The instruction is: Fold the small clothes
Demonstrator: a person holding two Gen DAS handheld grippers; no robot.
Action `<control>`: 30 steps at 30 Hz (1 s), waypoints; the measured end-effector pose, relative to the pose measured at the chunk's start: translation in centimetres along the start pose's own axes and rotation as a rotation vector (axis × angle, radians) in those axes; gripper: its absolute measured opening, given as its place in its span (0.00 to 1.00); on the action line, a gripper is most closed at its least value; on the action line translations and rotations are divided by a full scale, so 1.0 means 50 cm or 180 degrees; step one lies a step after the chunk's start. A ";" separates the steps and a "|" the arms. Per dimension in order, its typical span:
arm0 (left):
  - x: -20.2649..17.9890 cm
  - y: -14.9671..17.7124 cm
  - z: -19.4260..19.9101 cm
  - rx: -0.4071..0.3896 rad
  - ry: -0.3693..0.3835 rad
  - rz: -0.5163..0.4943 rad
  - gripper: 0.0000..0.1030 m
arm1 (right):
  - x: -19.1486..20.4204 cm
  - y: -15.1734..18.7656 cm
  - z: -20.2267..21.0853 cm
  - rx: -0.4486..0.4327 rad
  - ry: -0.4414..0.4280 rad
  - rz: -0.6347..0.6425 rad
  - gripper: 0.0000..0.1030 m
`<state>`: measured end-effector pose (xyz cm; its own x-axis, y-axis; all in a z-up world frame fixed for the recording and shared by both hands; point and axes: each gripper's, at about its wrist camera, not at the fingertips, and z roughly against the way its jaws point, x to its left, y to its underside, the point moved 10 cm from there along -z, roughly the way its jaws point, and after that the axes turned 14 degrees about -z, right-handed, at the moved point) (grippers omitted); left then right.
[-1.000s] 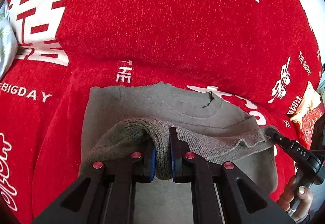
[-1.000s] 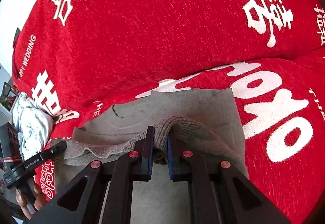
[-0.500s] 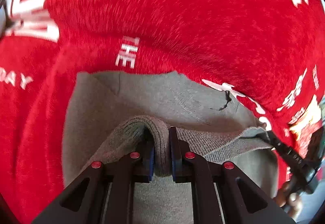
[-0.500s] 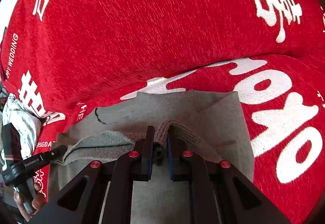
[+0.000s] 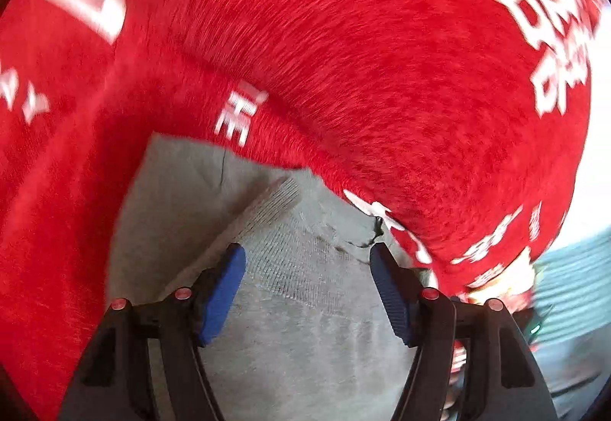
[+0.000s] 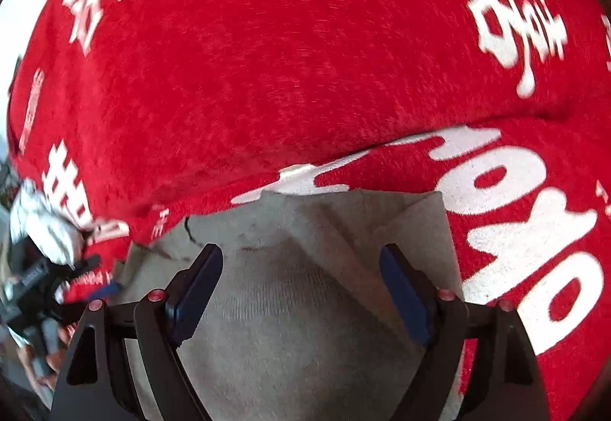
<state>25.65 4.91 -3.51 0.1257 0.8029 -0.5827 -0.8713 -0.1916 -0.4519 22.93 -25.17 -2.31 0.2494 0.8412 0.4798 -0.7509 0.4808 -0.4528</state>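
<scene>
A small grey knit garment [image 5: 290, 306] lies folded over itself on the red cover [image 5: 343, 58]. Its ribbed hem lies on top, near the neckline at the far edge. My left gripper [image 5: 307, 268] is open just above the folded hem, with nothing between the blue pads [image 5: 223, 291]. In the right wrist view the same grey garment [image 6: 301, 314] lies flat under my right gripper [image 6: 301, 272], which is open and empty. The left gripper also shows at the left edge of the right wrist view [image 6: 49, 283].
The red cover [image 6: 286, 58] with white lettering fills the scene and rises into a cushion behind the garment. A white patterned cloth [image 6: 42, 226] lies at the far left. A red and yellow packet [image 5: 504, 283] sits to the right.
Both grippers were shut on the garment's ribbed hem and carried it forward over the body. Now both have opened and the hem lies dropped on the garment near the neckline.
</scene>
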 end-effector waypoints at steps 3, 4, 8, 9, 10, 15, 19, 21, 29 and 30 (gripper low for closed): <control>-0.047 0.024 -0.018 0.0143 -0.0114 -0.0567 0.67 | 0.038 0.024 -0.006 0.0027 0.0061 0.0436 0.85; -0.067 0.044 -0.043 0.0309 -0.0190 -0.0826 0.67 | 0.054 0.036 -0.013 0.0070 0.0073 0.0589 0.85; -0.053 0.069 -0.120 0.0602 -0.0778 -0.1292 0.66 | 0.089 0.078 -0.067 0.0349 0.0121 0.0970 0.85; -0.040 0.061 -0.125 0.0563 -0.0831 -0.1279 0.66 | 0.079 0.076 -0.080 0.0335 0.0266 0.1034 0.85; -0.030 0.053 -0.124 0.0509 -0.0818 -0.1236 0.66 | 0.055 0.064 -0.097 0.0317 0.0499 0.1073 0.85; 0.026 0.007 -0.103 0.0221 -0.0747 -0.0859 0.66 | -0.068 0.001 -0.124 0.0249 0.0937 0.0682 0.85; 0.032 0.000 -0.088 0.0200 -0.0754 -0.0851 0.66 | -0.090 -0.020 -0.092 0.0120 0.0843 0.0397 0.85; 0.017 -0.005 -0.047 0.0045 -0.0907 -0.0890 0.66 | -0.078 -0.027 -0.045 -0.0092 0.0818 0.0380 0.85; -0.091 0.135 0.019 -0.0031 -0.1260 -0.1619 0.66 | 0.088 0.162 0.038 0.0123 0.0285 0.1258 0.85; -0.083 0.156 0.019 0.0020 -0.1317 -0.1650 0.66 | 0.085 0.181 0.034 0.0130 0.0362 0.1372 0.85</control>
<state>17.91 0.63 -3.98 0.3378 0.9410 0.0173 -0.7499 0.2802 -0.5993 16.16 -17.65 -3.11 -0.0277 0.9856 0.1671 -0.8240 0.0721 -0.5620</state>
